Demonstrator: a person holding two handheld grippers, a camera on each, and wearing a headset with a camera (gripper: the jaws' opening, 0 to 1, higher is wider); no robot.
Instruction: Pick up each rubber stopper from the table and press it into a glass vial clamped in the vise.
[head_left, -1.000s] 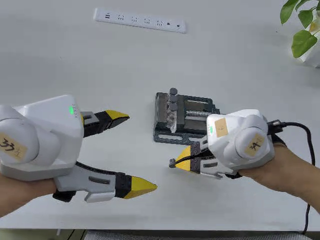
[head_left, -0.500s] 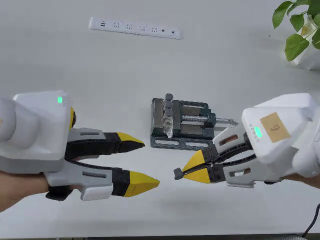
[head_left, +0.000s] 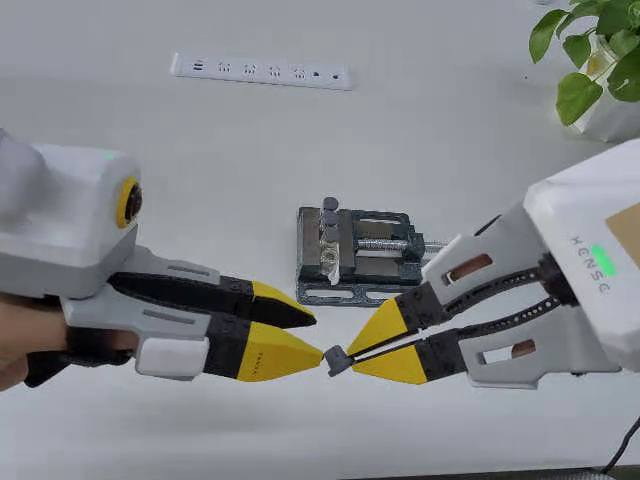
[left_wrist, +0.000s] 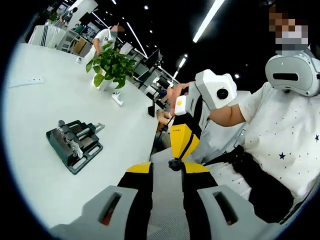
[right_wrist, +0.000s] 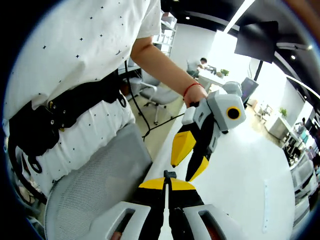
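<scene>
One small dark-grey rubber stopper pinched in the tips of the right gripper, nearest, over the white table's near edge. Just left, left gripper spread wide, tips almost touching the stopper. Farther off, black bench vise gripping a clear glass vial. Seems the carry step; calls next for moving far, lining up over the vial mouth, pressing straight down.
</scene>
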